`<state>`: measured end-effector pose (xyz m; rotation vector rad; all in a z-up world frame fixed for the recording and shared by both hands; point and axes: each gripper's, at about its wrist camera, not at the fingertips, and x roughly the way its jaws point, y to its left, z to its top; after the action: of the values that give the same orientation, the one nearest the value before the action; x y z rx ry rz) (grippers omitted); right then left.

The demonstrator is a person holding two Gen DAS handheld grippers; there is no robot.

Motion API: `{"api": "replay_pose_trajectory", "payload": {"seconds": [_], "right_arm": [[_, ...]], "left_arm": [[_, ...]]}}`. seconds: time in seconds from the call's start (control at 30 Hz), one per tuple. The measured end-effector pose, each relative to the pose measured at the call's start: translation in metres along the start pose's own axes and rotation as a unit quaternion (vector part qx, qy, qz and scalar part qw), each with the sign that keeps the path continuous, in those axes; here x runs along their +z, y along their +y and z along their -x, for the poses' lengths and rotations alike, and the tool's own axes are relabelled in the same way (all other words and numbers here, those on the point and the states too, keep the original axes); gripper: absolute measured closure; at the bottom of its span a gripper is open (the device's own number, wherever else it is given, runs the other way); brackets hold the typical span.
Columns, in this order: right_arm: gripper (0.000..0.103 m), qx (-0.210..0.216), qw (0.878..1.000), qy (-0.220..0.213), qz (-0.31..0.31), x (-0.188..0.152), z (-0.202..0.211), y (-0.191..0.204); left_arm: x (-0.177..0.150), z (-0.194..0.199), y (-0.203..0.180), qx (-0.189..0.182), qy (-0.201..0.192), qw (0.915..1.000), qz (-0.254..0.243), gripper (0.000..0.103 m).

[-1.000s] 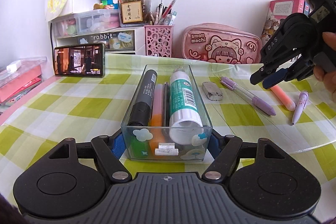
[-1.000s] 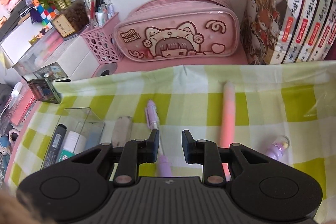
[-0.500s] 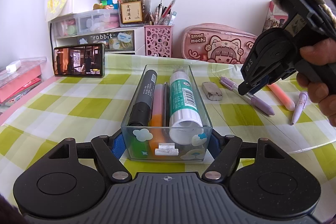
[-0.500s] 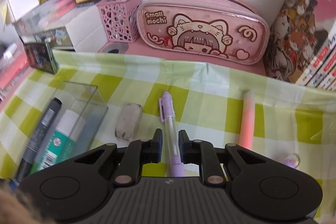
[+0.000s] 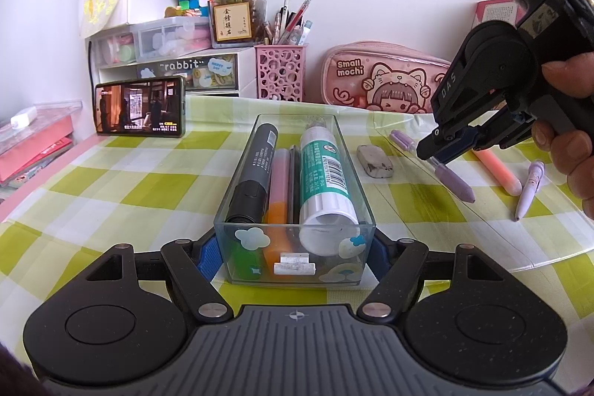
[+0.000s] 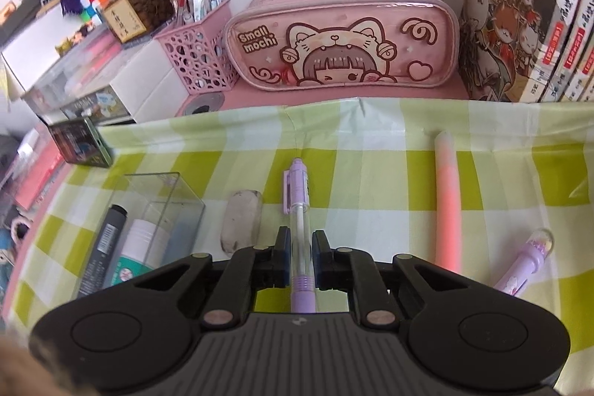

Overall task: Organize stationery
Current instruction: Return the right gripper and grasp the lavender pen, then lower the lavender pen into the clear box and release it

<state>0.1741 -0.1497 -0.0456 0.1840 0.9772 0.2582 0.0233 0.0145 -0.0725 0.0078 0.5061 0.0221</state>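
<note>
Two tongs busy — left tongs (image 5: pixel 295 247) clamp clear box (image 5: pixel 293 270), right tongs (image 6: pixel 298 257) pinch purple pen (image 6: pixel 300 221); pouch (image 6: pixel 341 39) reads "Small mochi".

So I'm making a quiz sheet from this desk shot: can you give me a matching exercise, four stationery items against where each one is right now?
Things:
1. purple pen
2. glue stick
3. eraser
4. pink highlighter

Places:
A. lying inside the clear box, next to a black marker
B. on the checked cloth, between the clear box and the purple pen
C. between the fingers of the right gripper
D. on the cloth between the purple pen and a small purple pen with a clear ball top

Pairs: 1-C, 2-A, 3-B, 4-D
</note>
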Motion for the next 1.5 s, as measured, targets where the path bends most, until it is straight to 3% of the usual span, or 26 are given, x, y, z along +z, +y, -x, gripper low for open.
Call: {"api": "replay_pose_trajectory", "payload": {"seconds": [0.4,0.73,1.17,1.5], "right_arm": [[0.088,0.061,0.996,-0.008,-0.064,-0.001,0.017,0.0],[0.087,0.114,0.992,-0.009,-0.057,-0.002,0.042,0.04],[0.087,0.134,0.989,0.027,-0.05,-0.005,0.026,0.072],[0.087,0.117,0.992,0.038,-0.042,-0.004,0.019,0.086]], "left_arm": [[0.0,0.0,0.0,0.0,0.0,1.0,0.0,0.03],[0.0,0.0,0.0,0.0,0.0,1.0,0.0,0.03],[0.0,0.0,-0.001,0.0,0.0,1.0,0.0,0.03],[0.0,0.0,-0.001,0.0,0.0,1.0,0.0,0.03]]}}
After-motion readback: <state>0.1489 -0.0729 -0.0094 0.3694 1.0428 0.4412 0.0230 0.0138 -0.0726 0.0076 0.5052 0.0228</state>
